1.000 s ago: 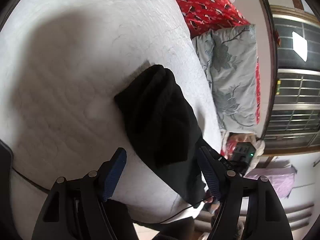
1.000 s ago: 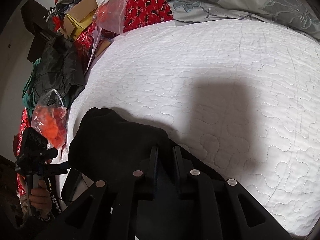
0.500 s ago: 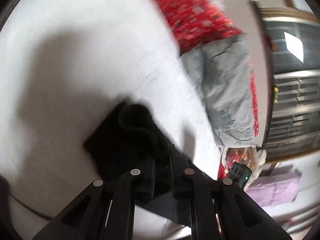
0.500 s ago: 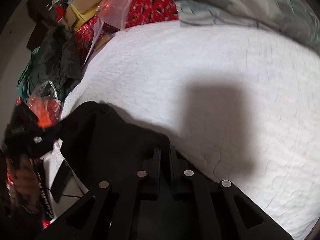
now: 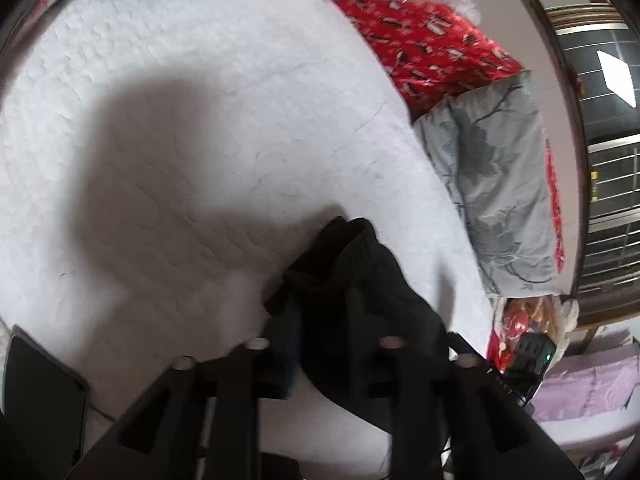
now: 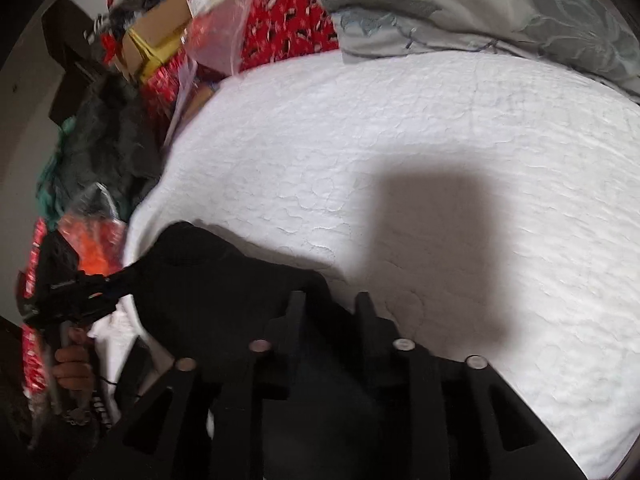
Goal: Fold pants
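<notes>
The black pants (image 5: 360,280) lie bunched at the near edge of a white quilted bed (image 5: 200,120). My left gripper (image 5: 320,300) is shut on a thick fold of the pants, the cloth bulging up between its fingers. In the right wrist view the pants (image 6: 208,280) spread to the left, and my right gripper (image 6: 330,304) is shut on their near edge. The left gripper (image 6: 80,292) shows at the far left of that view, held by a hand and gripping the pants' other end.
A grey floral pillow (image 5: 496,200) and red patterned bedding (image 5: 420,44) lie along the bed's far side. Piled clothes, boxes and plastic bags (image 6: 152,64) crowd the bed's left side. A barred window (image 5: 608,160) stands at the right.
My left gripper went from open above the pants to shut on them. Both grippers have lifted and pulled the cloth, and the pants' fold has shifted along the bed.
</notes>
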`<state>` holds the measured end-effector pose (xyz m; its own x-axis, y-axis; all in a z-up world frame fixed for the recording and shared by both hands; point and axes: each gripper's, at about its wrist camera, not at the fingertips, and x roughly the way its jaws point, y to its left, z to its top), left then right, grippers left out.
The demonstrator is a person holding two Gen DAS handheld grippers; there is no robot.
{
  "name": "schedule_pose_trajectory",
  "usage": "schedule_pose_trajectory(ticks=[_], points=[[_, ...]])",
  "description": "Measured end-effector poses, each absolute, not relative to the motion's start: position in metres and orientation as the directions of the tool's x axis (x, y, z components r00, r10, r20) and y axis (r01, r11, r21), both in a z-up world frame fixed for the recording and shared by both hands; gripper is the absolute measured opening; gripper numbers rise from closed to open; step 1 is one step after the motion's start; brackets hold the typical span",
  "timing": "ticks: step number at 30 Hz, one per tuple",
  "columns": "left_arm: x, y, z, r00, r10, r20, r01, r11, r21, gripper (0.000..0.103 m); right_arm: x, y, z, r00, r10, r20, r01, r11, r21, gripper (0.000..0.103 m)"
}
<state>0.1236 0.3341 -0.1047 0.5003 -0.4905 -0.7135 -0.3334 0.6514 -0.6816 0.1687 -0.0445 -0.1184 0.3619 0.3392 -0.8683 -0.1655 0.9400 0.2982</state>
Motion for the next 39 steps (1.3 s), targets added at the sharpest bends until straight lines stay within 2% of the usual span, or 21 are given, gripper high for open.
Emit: schedule_pose_trajectory(ticks=[2, 3, 6, 9, 13, 17, 21, 26, 34, 39], points=[[0.108, 0.34, -0.091, 0.541, -0.442, -0.716, -0.349, 0.656, -0.669, 0.051, 0.152, -0.063, -0.1, 0.385, 0.37, -0.845, -0.156, 0.929, 0.335, 0.038], [0.101, 0.339, -0.085, 0.556, -0.43, -0.712, -0.345, 0.66, -0.668, 0.053, 0.139, -0.077, -0.09, 0.399, 0.372, -0.838, -0.144, 0.928, 0.343, 0.042], [0.081, 0.327, -0.068, 0.558, -0.459, -0.691, -0.294, 0.669, -0.683, 0.055, 0.098, -0.126, -0.065, 0.45, 0.362, -0.816, -0.078, 0.927, 0.367, 0.043], [0.084, 0.293, -0.061, 0.516, -0.5, -0.695, -0.225, 0.705, -0.673, 0.06, 0.051, -0.184, -0.052, 0.491, 0.275, -0.827, 0.036, 0.942, 0.334, 0.045], [0.107, 0.218, -0.061, 0.404, -0.558, -0.725, -0.128, 0.75, -0.648, 0.061, -0.013, -0.253, -0.059, 0.507, 0.196, -0.839, 0.217, 0.913, 0.345, 0.046], [0.113, 0.155, -0.074, 0.276, -0.634, -0.723, -0.094, 0.73, -0.676, 0.061, -0.05, -0.286, -0.081, 0.513, 0.221, -0.83, 0.315, 0.851, 0.421, 0.046], [0.094, 0.113, -0.1, 0.144, -0.715, -0.684, -0.137, 0.67, -0.729, 0.063, -0.056, -0.288, -0.093, 0.54, 0.297, -0.787, 0.295, 0.809, 0.508, 0.046], [0.079, 0.086, -0.127, 0.055, -0.734, -0.677, -0.183, 0.66, -0.729, 0.065, -0.045, -0.279, -0.105, 0.51, 0.312, -0.802, 0.279, 0.822, 0.497, 0.046], [0.126, 0.065, -0.16, 0.057, -0.72, -0.691, -0.27, 0.655, -0.705, 0.065, -0.047, -0.279, -0.109, 0.52, 0.32, -0.792, 0.286, 0.808, 0.514, 0.046], [0.112, 0.074, -0.155, 0.097, -0.729, -0.677, -0.291, 0.63, -0.72, 0.064, -0.053, -0.281, -0.111, 0.528, 0.327, -0.784, 0.288, 0.799, 0.528, 0.046]])
